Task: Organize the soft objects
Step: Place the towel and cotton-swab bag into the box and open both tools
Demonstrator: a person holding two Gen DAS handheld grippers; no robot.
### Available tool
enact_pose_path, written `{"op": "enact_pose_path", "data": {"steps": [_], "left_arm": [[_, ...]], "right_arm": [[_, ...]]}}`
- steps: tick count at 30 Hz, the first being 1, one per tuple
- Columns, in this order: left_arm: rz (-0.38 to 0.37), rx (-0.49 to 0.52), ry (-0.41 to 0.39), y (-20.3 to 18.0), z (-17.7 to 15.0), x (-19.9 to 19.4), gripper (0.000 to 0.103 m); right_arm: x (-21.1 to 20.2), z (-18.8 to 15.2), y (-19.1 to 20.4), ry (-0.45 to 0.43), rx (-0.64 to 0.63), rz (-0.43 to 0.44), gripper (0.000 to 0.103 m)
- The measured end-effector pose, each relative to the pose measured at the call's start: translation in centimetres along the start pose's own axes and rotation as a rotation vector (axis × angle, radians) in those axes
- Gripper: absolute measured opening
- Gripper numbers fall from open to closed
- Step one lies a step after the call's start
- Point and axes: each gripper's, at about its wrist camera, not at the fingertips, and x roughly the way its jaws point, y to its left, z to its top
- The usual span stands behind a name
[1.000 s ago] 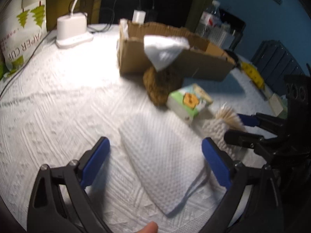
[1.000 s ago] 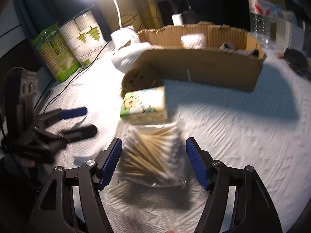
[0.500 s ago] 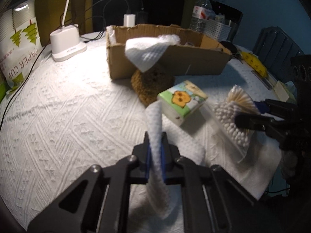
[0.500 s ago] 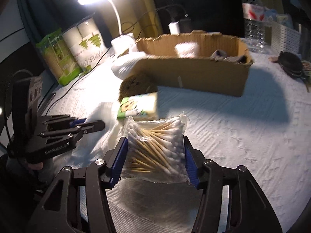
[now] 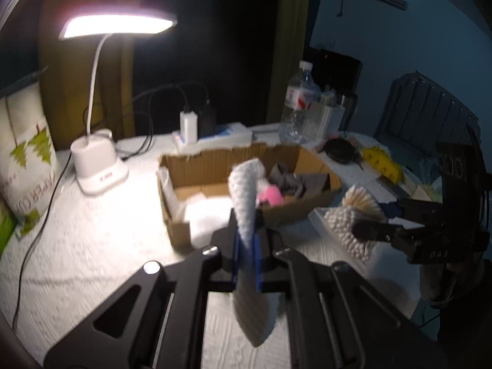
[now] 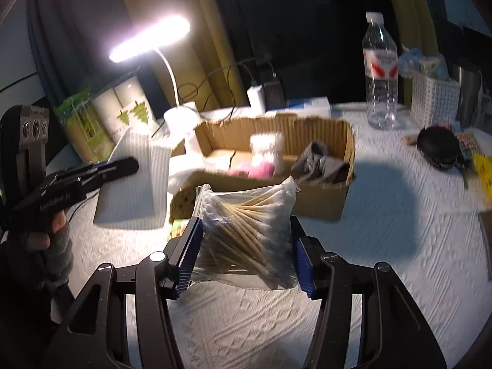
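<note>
Left wrist: your left tongs [image 5: 245, 255] pinch the white pad [image 5: 246, 212] before the cardboard box [image 5: 246, 184], it may slip; right wrist: right tongs [image 6: 246, 246] squeeze the cotton-swab bag [image 6: 246, 233] short of that box, slick plastic could slide out.

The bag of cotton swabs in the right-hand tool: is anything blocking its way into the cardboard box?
Nothing visible blocks it. The clear plastic bag of wooden cotton swabs is held up off the white tablecloth, and the open brown cardboard box sits just ahead; only its near wall must be cleared.
</note>
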Motion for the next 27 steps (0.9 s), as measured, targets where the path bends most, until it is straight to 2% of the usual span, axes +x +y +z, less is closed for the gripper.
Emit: {"op": "enact_pose_path", "data": {"steps": [3,8,12,18,22,25,26,27], "left_arm": [[0.013,0.011,-0.025,0.6,1.7,1.2,0.007],[-0.019,-0.027,0.001,2.0,3.1,3.9,0.007],[-0.01,-0.018,0.006,2.7,3.8,5.6,0.007],[0.059,0.009,0.083,4.0,3.3,10.8,0.007],[0.099,0.038,0.112,4.0,2.6,12.7,0.007],[0.139,0.041,0.165,4.3,1.9,14.4,0.009],[0.173,0.057,0.154,4.2,1.7,14.5,0.009],[0.171,0.06,0.157,4.2,1.7,14.6,0.01]], "right_arm": [[-0.1,1.3,-0.3,-0.025,-0.005,-0.003,0.058],[0.1,3.4,-1.1,-0.062,-0.01,-0.008,0.058],[0.4,4.8,-1.9,-0.084,-0.005,-0.01,0.058],[2.1,6.2,-3.0,-0.081,0.004,-0.014,0.058],[3.4,6.6,-3.7,-0.067,0.021,-0.029,0.058],[4.7,6.8,-4.5,-0.047,0.053,-0.043,0.058],[5.3,6.8,-4.8,-0.037,0.062,-0.048,0.058],[5.8,6.9,-5.0,-0.028,0.069,-0.054,0.058]]}}
